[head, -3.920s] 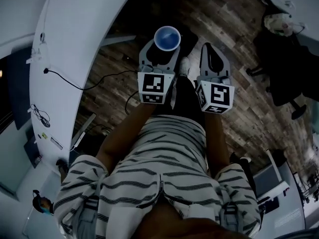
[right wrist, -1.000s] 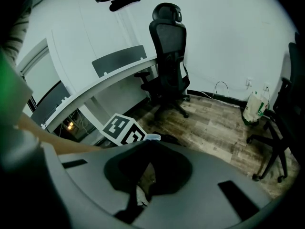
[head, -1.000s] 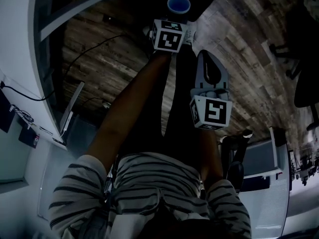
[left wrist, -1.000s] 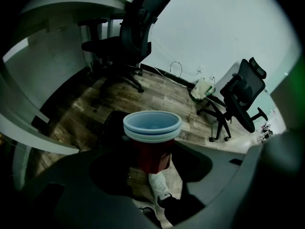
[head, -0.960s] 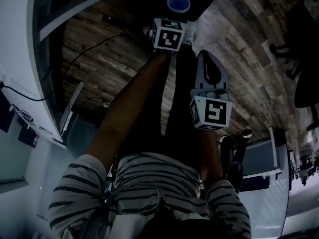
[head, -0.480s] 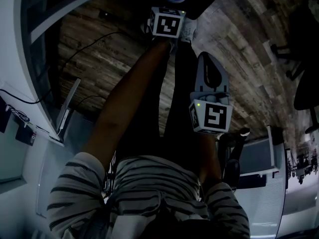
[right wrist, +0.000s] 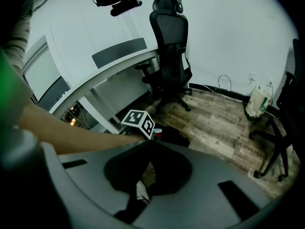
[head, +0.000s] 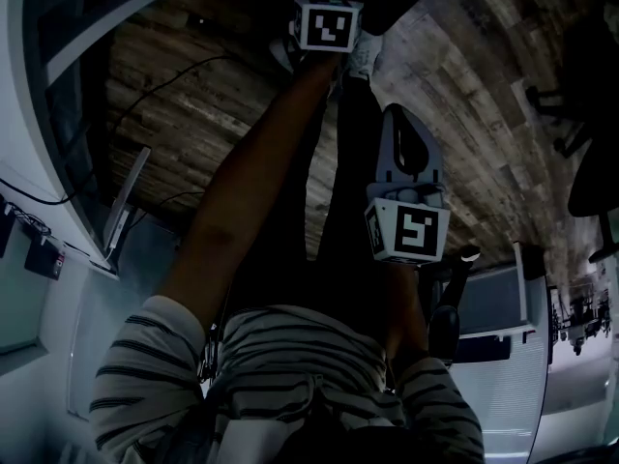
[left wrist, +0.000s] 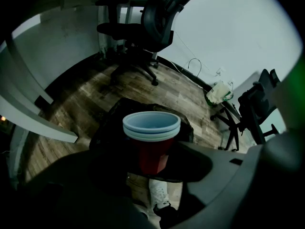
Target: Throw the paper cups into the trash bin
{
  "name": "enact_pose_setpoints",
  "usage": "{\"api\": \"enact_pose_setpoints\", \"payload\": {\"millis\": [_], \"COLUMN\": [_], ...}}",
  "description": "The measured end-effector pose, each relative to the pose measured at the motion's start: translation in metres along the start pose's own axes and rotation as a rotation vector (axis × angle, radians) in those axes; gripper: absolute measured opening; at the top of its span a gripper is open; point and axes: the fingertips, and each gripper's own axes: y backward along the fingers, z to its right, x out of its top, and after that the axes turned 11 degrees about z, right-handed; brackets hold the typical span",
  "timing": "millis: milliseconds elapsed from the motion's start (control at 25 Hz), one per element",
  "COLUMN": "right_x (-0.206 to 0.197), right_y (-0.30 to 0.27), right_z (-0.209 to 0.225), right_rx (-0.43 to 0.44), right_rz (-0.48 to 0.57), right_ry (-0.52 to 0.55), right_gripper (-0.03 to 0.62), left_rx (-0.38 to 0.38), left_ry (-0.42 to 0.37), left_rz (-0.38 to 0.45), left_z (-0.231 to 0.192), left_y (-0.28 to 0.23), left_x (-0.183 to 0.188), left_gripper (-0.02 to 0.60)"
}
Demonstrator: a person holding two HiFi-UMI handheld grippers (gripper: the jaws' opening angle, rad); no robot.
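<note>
Red cups (left wrist: 152,151) in wide-set L claw (left wrist: 151,157)

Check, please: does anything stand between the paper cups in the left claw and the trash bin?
Nothing visible does. The left claw holds the stacked paper cups over the black trash bin, with only air between them.

The head view looks steeply down past the person's striped shirt (head: 290,356) to the wood floor (head: 464,85). The left gripper view sits close behind the paper cups (left wrist: 151,142). The right gripper view faces the other hand's marker cube (right wrist: 138,122), which the head view also shows, along with the floor.
</note>
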Motion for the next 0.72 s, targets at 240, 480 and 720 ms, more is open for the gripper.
{"api": "enact_pose_setpoints", "payload": {"millis": [240, 480, 720], "right_x": [-0.001, -0.005, -0.006], "right_y": [-0.005, -0.005, -0.008], "right_z": [0.002, 0.005, 0.006], "right_rx": [0.004, 0.004, 0.001], "right_rz": [-0.009, -0.018, -0.022], "right_ry": [0.008, 0.009, 0.012], "right_gripper": [0.009, 0.009, 0.009], "left_rx": [0.025, 0.031, 0.022], "left_ry": [0.066, 0.175, 0.249], "left_rz": [-0.009, -0.035, -0.012], "left_z": [-0.011, -0.012, -0.013], "left_y": [-0.012, -0.023, -0.034], "left_x": [0.000, -0.007, -0.003], "left_gripper": [0.276, 0.275, 0.276]}}
